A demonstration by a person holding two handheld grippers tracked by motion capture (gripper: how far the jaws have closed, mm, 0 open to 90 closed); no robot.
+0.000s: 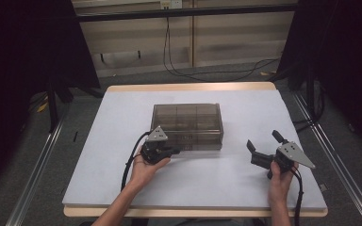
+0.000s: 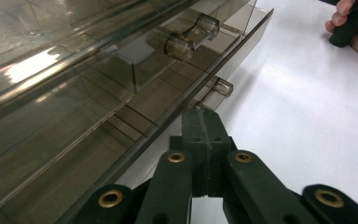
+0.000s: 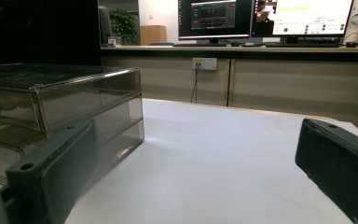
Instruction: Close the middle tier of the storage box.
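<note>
The left gripper (image 2: 200, 121) is pressed together at the small handle (image 2: 216, 88) of the smoky transparent plastic drawer box (image 1: 187, 123), which is placed mid-table. The right gripper (image 1: 264, 146) is spread wide, well apart from it. The box is judged stiff, light and slippery, so the round handle should be taken.

A smoky brown, see-through plastic drawer box (image 1: 187, 125) stands on a plain white table cover (image 1: 122, 122) edged by light wood. The left gripper (image 2: 204, 122) and right gripper (image 1: 262, 148) are matte black, with brass-coloured rivets and pale grey three-cornered top plates.
</note>
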